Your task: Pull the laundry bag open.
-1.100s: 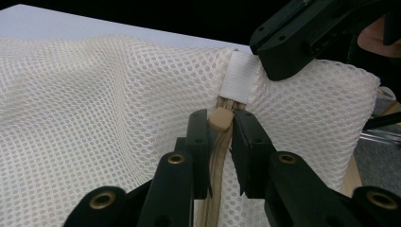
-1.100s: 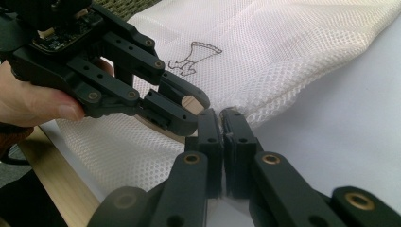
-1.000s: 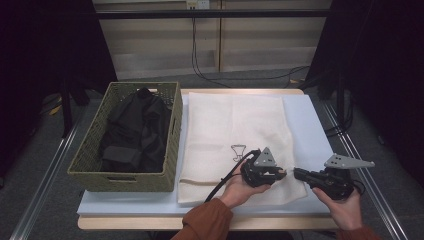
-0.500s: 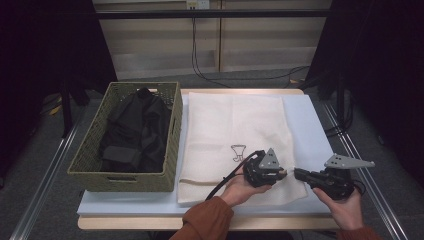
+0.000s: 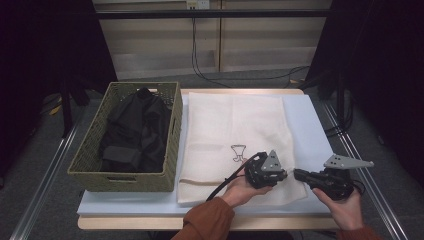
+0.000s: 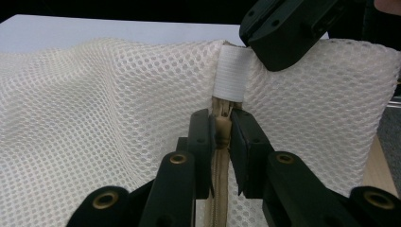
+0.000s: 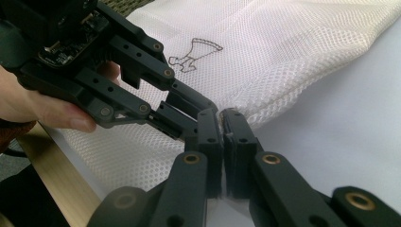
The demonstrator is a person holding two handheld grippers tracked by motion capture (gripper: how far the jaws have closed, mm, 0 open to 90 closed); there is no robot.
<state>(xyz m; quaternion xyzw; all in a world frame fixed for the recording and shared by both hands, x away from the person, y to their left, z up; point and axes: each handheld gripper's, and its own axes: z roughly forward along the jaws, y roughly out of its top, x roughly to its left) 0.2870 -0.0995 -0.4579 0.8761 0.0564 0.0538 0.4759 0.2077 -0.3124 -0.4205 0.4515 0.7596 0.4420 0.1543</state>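
So the thing being worked on is a white mesh laundry bag (image 5: 235, 145) lying flat across the table (image 5: 310, 125), and the action is all at its near right corner where the zipper (image 6: 218, 189) ends. In the left gripper view the left gripper (image 6: 222, 132) has its jaws nipped in around the tan zipper pull (image 6: 221, 128), right below the white ribbed end tab (image 6: 231, 73). The right gripper (image 7: 221, 118) is pressed together on the mesh edge at that same corner, basically nose to nose with the left one, holding the fabric taut.

My read: this is the very start of unzipping, pull grabbed but the zip not yet run. The next move needs the left hand (image 5: 240, 187) dragging the pull along the bag's edge while the right keeps that corner anchored, otherwise the mesh just bunches up.

Off to the left, a woven green basket (image 5: 87, 160) holds dark clothes (image 5: 132, 132), presumably going in once it's open.
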